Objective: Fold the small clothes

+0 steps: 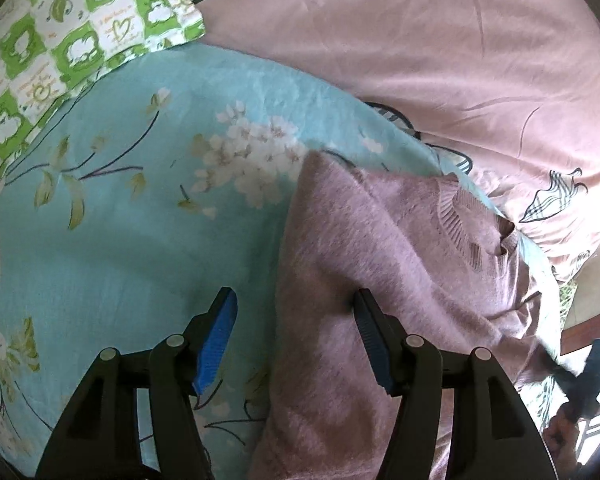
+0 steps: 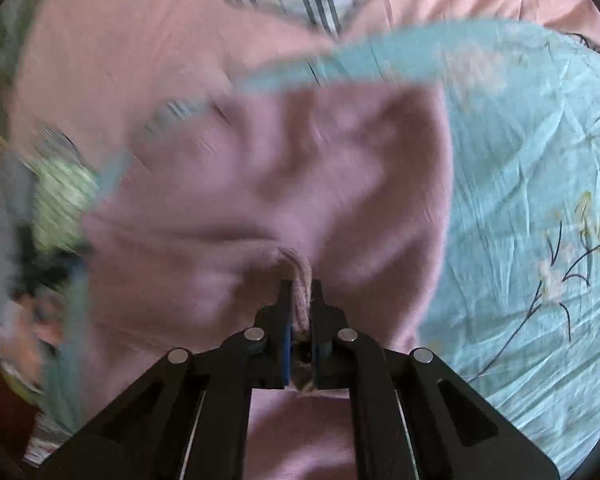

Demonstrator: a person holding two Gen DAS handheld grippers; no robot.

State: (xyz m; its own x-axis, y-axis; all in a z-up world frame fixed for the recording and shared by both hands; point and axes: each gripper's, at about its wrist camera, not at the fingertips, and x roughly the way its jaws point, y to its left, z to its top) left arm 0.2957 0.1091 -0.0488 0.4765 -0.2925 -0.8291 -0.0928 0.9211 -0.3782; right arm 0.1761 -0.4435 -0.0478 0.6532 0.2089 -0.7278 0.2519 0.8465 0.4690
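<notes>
The right gripper [image 2: 300, 292] pinches a fold of the fuzzy mauve sweater [image 2: 284, 184]; the left gripper [image 1: 294, 304] gapes wide over its edge on the turquoise floral sheet [image 1: 132, 216]. No writing is legible.

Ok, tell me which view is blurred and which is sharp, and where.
Left wrist view: sharp across the mauve sweater and floral blue sheet, with fisheye bending at the rim. Right wrist view: smeared by motion over the sweater and left side; only the right gripper, pinching a fold, stays crisp.
</notes>
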